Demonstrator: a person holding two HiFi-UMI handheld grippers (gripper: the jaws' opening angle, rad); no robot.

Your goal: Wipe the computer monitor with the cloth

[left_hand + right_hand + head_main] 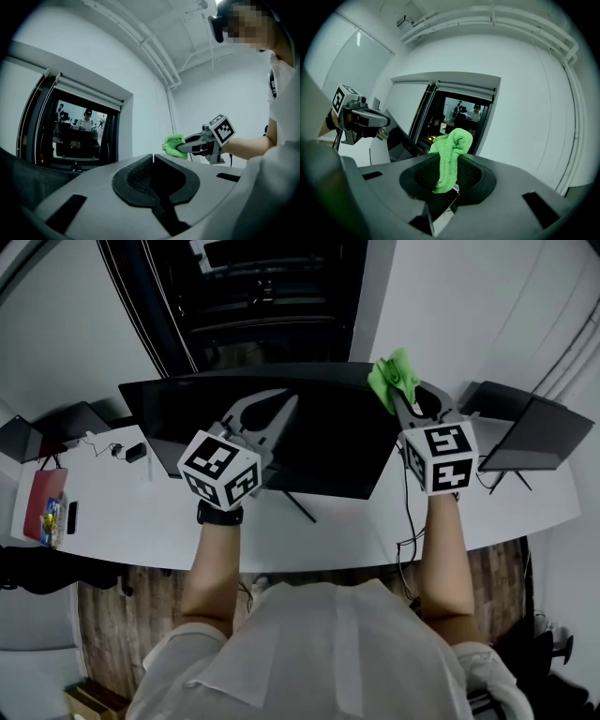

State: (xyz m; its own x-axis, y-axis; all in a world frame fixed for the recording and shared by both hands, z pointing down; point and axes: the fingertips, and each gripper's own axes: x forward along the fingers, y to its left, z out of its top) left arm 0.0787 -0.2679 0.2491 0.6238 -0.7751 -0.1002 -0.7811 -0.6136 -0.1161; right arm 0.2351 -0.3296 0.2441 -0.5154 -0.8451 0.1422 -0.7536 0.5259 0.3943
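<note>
A wide black monitor [323,442] stands on a white desk [141,521] in the head view. My right gripper [405,399] is shut on a bright green cloth [394,378] and holds it above the monitor's top right corner. In the right gripper view the cloth [451,154] bunches up out of the shut jaws. My left gripper [287,401] is shut with nothing in it and hovers in front of the upper middle of the screen. The left gripper view shows its jaws [153,156] closed, with the right gripper [202,143] and the cloth [174,146] beyond them.
A dark laptop [534,432] stands open at the desk's right end and another dark device [75,420] at the left. A red pouch [45,502], a small black adapter [135,452] and cables [409,538] lie on the desk. A dark glass doorway [272,296] is behind the monitor.
</note>
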